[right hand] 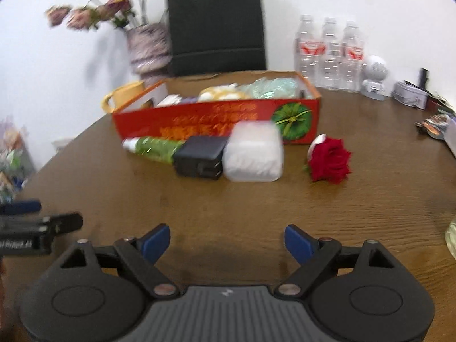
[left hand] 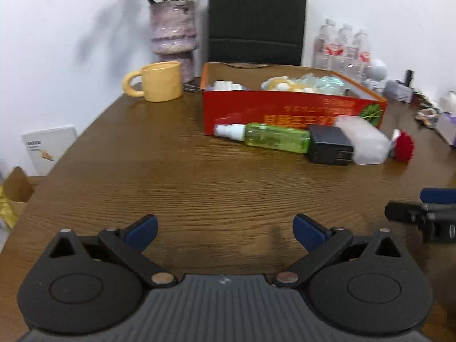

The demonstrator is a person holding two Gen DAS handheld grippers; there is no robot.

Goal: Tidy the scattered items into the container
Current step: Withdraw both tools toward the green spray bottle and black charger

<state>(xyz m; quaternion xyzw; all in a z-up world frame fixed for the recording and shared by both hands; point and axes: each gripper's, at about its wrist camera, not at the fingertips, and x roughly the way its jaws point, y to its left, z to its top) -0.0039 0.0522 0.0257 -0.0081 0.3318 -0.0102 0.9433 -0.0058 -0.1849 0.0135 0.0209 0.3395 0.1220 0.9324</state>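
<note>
A red cardboard box with several items inside stands at the back of the wooden table. In front of it lie a green spray bottle, a black charger, a white translucent pack and a red rose. My left gripper is open and empty above bare table, well short of the items. My right gripper is open and empty too, also short of them. Each gripper shows at the edge of the other's view.
A yellow mug and a vase of flowers stand left of the box. A black bag is behind it. Water bottles, a small white device and clutter sit at the back right.
</note>
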